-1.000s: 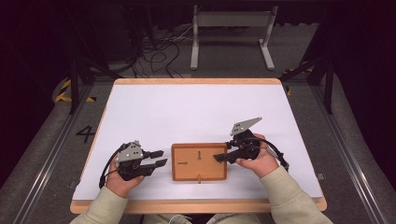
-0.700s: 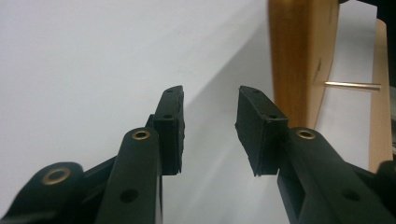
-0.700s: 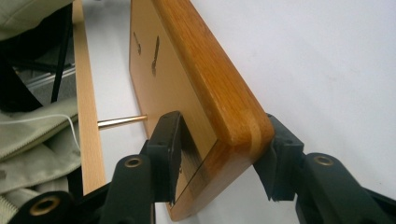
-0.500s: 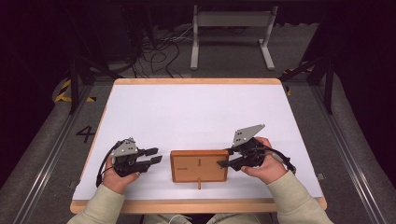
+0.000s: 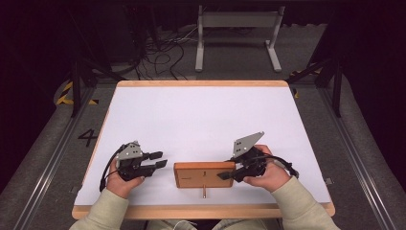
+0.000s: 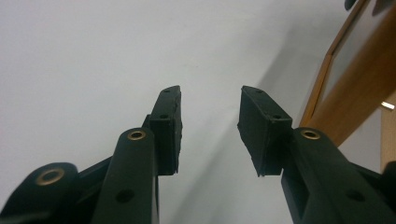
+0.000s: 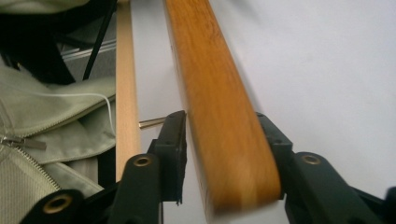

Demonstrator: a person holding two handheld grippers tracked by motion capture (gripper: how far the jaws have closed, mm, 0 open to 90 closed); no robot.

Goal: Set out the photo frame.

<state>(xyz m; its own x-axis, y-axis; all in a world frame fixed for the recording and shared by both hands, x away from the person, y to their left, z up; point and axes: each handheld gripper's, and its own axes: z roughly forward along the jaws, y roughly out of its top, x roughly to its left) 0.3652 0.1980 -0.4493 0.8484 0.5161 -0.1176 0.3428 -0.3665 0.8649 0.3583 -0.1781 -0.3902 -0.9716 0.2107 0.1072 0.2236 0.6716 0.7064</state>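
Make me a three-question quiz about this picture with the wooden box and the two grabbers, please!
1. Where is the wooden box on the table?
A. at the far edge
B. near the person's edge, between the two grippers
C. in the far left corner

2. What colour is the table top?
A. white
B. green
C. red

3. What is the left gripper doing?
A. squeezing the box
B. holding a cable
C. standing open with nothing between its jaws

Answers:
1 B: the high view shows the box by the near edge, with the right gripper at its right end.
2 A: the top is white with a light wooden rim.
3 C: the left gripper view shows only bare table between the jaws, and they have just been opening.
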